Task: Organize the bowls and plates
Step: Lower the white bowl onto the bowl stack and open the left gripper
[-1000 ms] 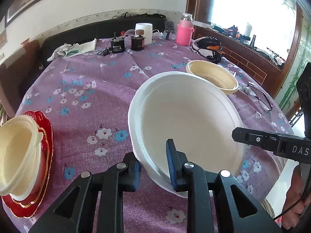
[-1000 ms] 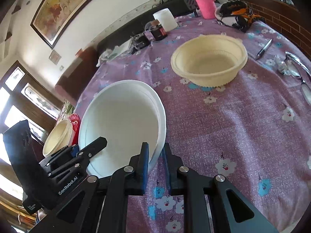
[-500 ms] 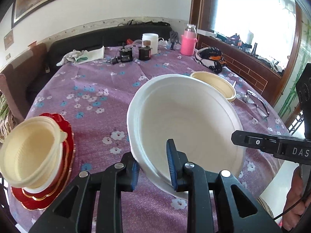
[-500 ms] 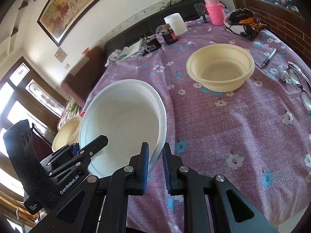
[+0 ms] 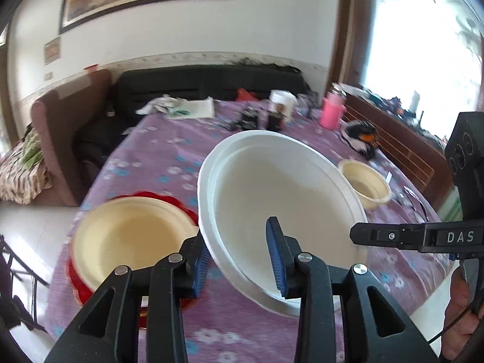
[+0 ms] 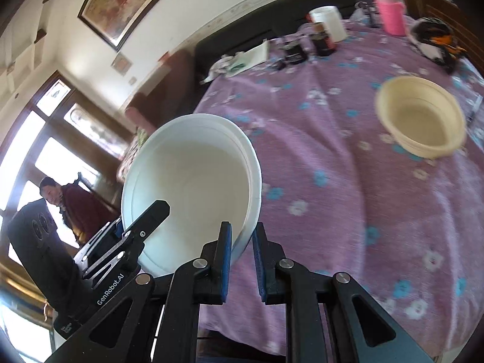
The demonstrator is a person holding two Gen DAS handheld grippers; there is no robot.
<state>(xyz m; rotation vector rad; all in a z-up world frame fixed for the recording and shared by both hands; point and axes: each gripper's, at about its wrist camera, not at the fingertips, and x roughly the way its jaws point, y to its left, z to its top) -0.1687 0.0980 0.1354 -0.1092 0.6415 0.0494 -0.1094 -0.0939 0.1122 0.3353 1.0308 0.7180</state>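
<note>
While the white plate (image 5: 281, 199) was held tilted above the tablecloth (image 6: 348, 181), the left gripper (image 5: 239, 260) and the right gripper (image 6: 242, 257) each clamped its rim. Uneven pull could have flexed it free before reaching the cream bowl (image 5: 130, 236).

Cream bowl (image 6: 420, 116) blocks far right; bare cloth (image 6: 332, 166) btwn.

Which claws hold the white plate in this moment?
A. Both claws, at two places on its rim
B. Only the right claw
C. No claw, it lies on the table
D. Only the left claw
A: the left claw and the right claw each pinch the rim of the white plate, which is tilted above the purple tablecloth.
</note>
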